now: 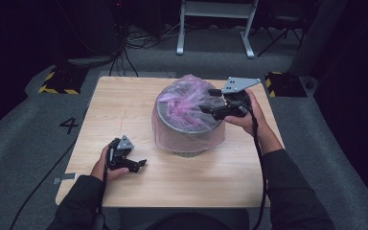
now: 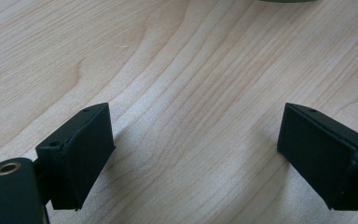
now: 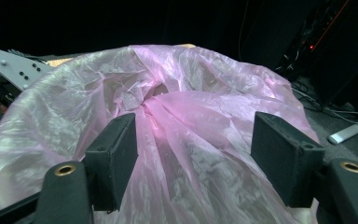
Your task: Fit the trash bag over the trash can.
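Note:
A round grey bin (image 1: pixel 188 136) stands at the middle of the wooden table (image 1: pixel 124 103), lined with a thin pink plastic bag (image 1: pixel 184 103) that drapes over its rim and bunches inward at the top. My right gripper (image 1: pixel 207 100) hovers open at the bin's right rim. In the right gripper view its jaws (image 3: pixel 193 140) spread wide just above the crumpled bag (image 3: pixel 191 79), touching nothing. My left gripper (image 1: pixel 139 160) rests low on the table to the bin's near left, open. Bare wood lies between its jaws (image 2: pixel 193 135).
The bin's base edge (image 2: pixel 286 1) shows at the top of the left gripper view. Beyond the table's far edge stand white desk legs (image 1: pixel 179 28), cables, and yellow-black striped blocks (image 1: pixel 60 81) (image 1: pixel 285 84). A "4" (image 1: pixel 69 125) marks the floor left of the table.

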